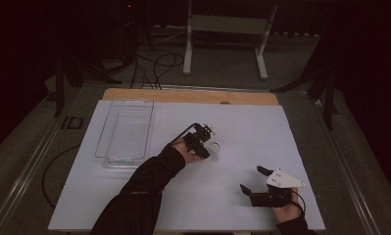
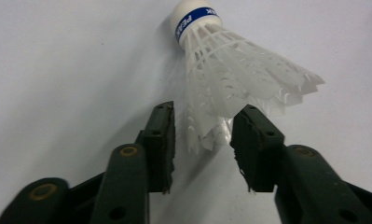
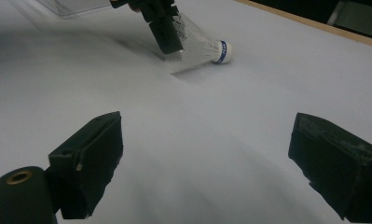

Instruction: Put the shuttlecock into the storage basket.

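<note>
Left gripper (image 2: pixel 202 135) half-closed astride the shuttlecock (image 2: pixel 230 70) skirt (pads not yet pressing); right gripper (image 3: pixel 202 158) wide open.

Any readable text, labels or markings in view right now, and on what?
"PEAK": white letters, partly cut off and only a likely reading, on the blue band around the cork of the shuttlecock.
White letters on the same band in the right gripper view: too small to read.
Nothing else carries readable text.

Overhead view; two close gripper views
</note>
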Demonstrator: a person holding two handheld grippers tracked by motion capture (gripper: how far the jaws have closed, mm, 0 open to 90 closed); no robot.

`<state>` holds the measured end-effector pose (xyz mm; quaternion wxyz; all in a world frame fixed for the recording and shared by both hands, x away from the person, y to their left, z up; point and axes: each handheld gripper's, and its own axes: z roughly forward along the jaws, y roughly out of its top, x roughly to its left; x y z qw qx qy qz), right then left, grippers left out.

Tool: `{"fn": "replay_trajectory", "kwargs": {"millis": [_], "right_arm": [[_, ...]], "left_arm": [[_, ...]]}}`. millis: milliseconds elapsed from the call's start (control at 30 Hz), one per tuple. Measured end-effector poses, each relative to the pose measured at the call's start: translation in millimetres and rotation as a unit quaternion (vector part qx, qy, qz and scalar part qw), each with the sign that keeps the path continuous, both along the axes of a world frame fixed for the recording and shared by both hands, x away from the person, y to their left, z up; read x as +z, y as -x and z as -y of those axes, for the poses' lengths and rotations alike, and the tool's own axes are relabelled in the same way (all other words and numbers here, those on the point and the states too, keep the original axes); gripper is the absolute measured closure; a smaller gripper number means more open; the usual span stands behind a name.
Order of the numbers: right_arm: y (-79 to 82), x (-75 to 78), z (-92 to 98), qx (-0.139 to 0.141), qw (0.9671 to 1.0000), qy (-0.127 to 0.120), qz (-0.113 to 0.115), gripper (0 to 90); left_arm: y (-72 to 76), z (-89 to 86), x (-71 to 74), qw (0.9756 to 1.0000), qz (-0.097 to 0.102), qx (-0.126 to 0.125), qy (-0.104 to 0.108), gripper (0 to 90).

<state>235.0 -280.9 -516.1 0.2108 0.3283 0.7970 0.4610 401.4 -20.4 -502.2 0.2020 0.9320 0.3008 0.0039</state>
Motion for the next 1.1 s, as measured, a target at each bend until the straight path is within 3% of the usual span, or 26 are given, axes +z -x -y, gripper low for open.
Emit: {"fn": "replay_trajectory", "kwargs": {"millis": [300,633,1100], "right_arm": [[-0.4,-0.2,0.4,0.000,1.0000,-0.001,-0.001,10.0],[-0.3,-0.2,0.3,0.001,1.0000,0.000,-0.001,10.0],[-0.4,-0.3,0.3,-0.001,1.0000,0.000,-0.002,10.0]], "left_arm": [[-1.0,6.3,-0.5,0.9999,-0.001,0.003,-0.010,76.5],[-2.0,11.4,-0.6,0.9999,-0.007,0.009,-0.007,89.1],[0.5,5.9,16.3,1.0000,0.007,-0.001,-0.001,90.0]]}}
